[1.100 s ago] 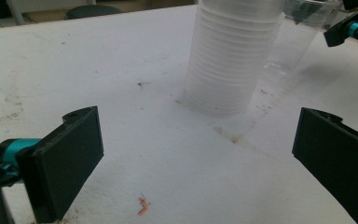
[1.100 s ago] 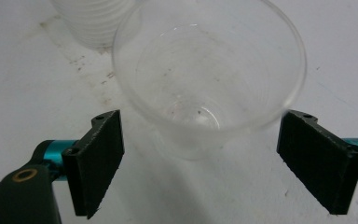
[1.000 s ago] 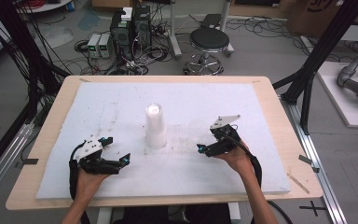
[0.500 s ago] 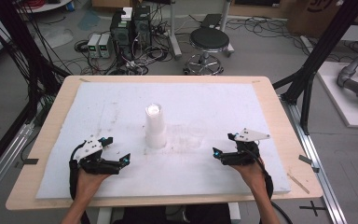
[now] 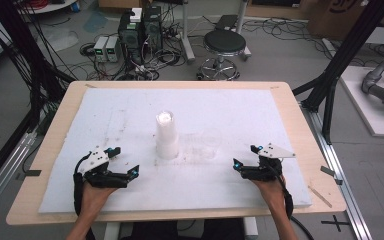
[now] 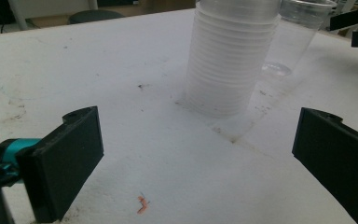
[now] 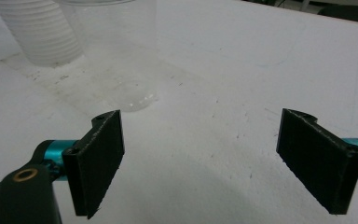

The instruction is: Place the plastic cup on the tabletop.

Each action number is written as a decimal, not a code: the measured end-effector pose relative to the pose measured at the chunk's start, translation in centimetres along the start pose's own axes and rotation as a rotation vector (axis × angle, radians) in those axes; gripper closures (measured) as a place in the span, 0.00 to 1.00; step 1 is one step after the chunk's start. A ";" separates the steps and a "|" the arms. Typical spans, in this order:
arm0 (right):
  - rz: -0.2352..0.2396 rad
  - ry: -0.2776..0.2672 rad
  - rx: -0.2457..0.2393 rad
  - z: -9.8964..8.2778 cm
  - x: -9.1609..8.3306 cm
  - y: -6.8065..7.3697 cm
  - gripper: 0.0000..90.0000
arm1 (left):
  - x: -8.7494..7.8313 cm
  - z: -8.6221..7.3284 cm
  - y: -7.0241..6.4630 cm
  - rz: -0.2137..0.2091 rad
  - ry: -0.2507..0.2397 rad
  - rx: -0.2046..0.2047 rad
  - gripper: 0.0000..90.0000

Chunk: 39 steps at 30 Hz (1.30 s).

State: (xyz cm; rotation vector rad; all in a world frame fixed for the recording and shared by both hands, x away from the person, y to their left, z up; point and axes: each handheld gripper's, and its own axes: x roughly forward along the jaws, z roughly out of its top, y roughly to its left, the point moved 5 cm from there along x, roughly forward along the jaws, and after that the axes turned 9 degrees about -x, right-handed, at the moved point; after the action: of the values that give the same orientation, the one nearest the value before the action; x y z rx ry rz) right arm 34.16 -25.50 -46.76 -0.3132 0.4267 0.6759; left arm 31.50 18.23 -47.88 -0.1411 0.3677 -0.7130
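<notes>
My 2 grippers rest wide apart, empty, near the cups.
High view: left gripper [image 5: 130, 172] and right gripper [image 5: 237, 165] flank the cup stack [image 5: 166, 136]; the single clear cup [image 5: 211, 145] stands just right of the stack. Left gripper view: jaws wide, stack ahead. Right gripper view: jaws wide, cup ahead.

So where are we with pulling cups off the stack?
One clear plastic cup already stands by itself on the white foam mat, right of the stack of cups. Nothing is in hand: the right gripper and left gripper are both open, resting near the front edge. The rest of the stack looks still nested.
</notes>
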 end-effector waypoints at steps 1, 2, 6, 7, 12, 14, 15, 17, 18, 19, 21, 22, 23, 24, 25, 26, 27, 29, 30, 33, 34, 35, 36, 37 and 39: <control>-0.010 0.003 -0.008 -0.1 0.0 0.0 0.17 | 0.0 0.0 0.0 -0.001 -0.001 0.000 0.02; -0.015 0.005 -0.004 -0.2 0.1 0.0 0.17 | 0.0 0.0 0.0 -0.001 -0.002 0.000 0.02; -0.022 0.002 -0.004 -0.2 0.2 -0.2 0.17 | 0.0 0.0 0.0 -0.002 -0.003 -0.002 0.02; -0.024 0.000 -0.004 -0.2 0.2 -0.2 0.17 | 0.0 0.0 0.0 -0.003 -0.006 -0.003 0.02; -0.035 -0.009 -0.002 -0.1 0.2 -0.2 0.17 | -0.2 0.0 0.0 -0.007 -0.016 -0.003 0.02; -0.040 -0.010 -0.001 -0.1 0.2 -0.1 0.17 | -0.2 0.0 0.0 -0.008 -0.017 0.000 0.02; -0.040 -0.011 -0.004 -0.1 0.2 -0.1 0.17 | -0.2 0.0 0.0 -0.008 -0.017 0.000 0.02; -0.049 -0.014 -0.007 -0.1 0.2 -0.1 0.17 | -0.2 0.0 0.0 -0.010 -0.018 -0.004 0.02; -0.046 -0.019 -0.003 -0.1 0.2 -0.1 0.17 | -0.2 0.0 0.0 -0.009 -0.016 -0.010 0.02; -0.042 -0.018 -0.003 -0.2 0.2 -0.1 0.17 | -0.2 0.0 0.0 -0.008 -0.015 -0.008 0.02; -0.042 -0.020 0.006 -0.4 0.3 -0.1 0.17 | -0.2 0.0 0.1 -0.008 -0.017 -0.014 0.02; -0.042 -0.024 0.014 -0.4 0.2 -0.2 0.17 | -0.2 0.0 0.1 -0.007 -0.019 -0.018 0.02; -0.049 -0.029 0.010 -0.4 0.2 -0.2 0.17 | -0.2 0.0 0.1 -0.009 -0.019 -0.020 0.02; -0.054 -0.033 0.010 -0.4 0.1 -0.3 0.17 | -0.2 0.0 0.1 -0.009 -0.019 -0.019 0.02; -0.051 -0.031 0.017 -0.5 0.1 -0.3 0.17 | -0.3 0.0 0.1 -0.009 -0.018 -0.018 0.02; -0.051 -0.035 0.015 -0.5 0.1 -0.3 0.17 | -0.3 0.0 0.1 -0.007 -0.021 -0.018 0.02; -0.052 -0.036 0.021 -0.5 0.0 -0.4 0.17 | -0.3 0.0 0.1 -0.005 -0.023 -0.017 0.02; -0.049 -0.040 0.026 -0.5 0.0 -0.4 0.17 | -0.3 0.0 0.1 -0.003 -0.028 -0.011 0.02; -0.050 -0.038 0.028 -0.5 0.0 -0.4 0.17 | -0.4 0.0 0.1 -0.002 -0.032 -0.012 0.02; -0.044 -0.040 0.031 -0.6 0.0 -0.5 0.17 | -0.4 0.0 0.1 -0.004 -0.035 -0.016 0.02; -0.044 -0.041 0.032 -0.5 0.0 -0.4 0.17 | -0.4 0.0 0.1 -0.004 -0.035 -0.016 0.02; -0.045 -0.042 0.029 -0.6 0.0 -0.4 0.17 | -0.4 0.0 0.1 -0.004 -0.035 -0.016 0.02; -0.044 -0.042 0.031 -0.5 0.0 -0.4 0.17 | -0.4 0.0 0.1 -0.003 -0.035 -0.017 0.02; -0.046 -0.042 0.031 -0.6 0.0 -0.4 0.17 | -0.4 0.0 0.1 -0.003 -0.036 -0.018 0.02; -0.043 -0.043 0.034 -0.6 0.0 -0.4 0.17 | -0.4 0.0 0.1 0.000 -0.038 -0.017 0.02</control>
State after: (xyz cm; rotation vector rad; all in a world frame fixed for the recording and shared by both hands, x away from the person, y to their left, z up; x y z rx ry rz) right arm 34.23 -26.03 -47.17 -0.2742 0.3896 0.6318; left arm 31.28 18.62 -47.76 -0.1702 0.3378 -0.7065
